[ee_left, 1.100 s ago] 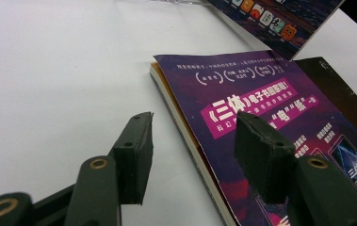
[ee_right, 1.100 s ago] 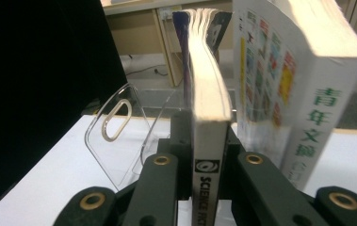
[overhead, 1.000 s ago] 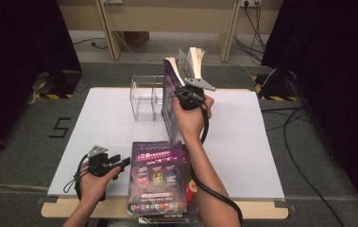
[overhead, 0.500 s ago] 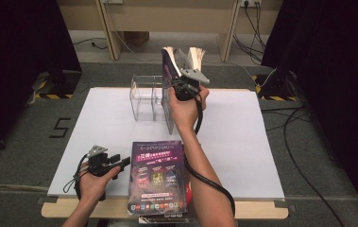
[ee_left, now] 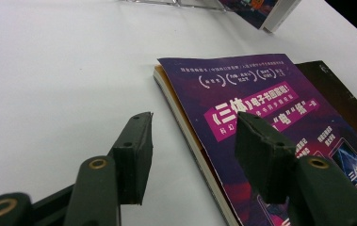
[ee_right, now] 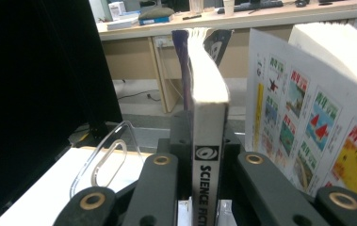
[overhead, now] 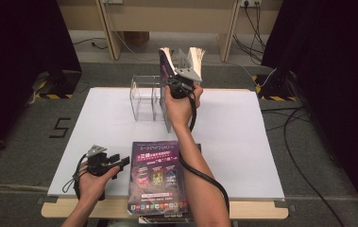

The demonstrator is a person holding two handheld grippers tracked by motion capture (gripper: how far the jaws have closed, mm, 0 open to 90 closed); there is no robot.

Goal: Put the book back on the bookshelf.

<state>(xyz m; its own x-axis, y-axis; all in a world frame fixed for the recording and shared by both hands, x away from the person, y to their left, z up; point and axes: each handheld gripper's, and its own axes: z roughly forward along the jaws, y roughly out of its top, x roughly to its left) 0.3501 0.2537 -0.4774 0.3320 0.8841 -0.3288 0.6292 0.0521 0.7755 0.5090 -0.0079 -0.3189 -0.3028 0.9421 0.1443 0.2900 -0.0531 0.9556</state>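
Books: two flat [overhead: 157, 177], one upright [ee_right: 207, 141] | right gripper [overhead: 182, 86] fingers clamp upright book | left gripper [overhead: 113, 163] fingers released

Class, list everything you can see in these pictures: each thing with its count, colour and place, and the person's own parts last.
Held book: one, white spine, upright in the right gripper, beside the rack.
Magazines: a stack, top one purple, near table edge.
Rack: one, clear, far side of table.
Table: one, white top.
Left gripper: one, black, open, beside the magazines.
Right gripper: one, black, shut on the held book.
Hands: two, one on each gripper.
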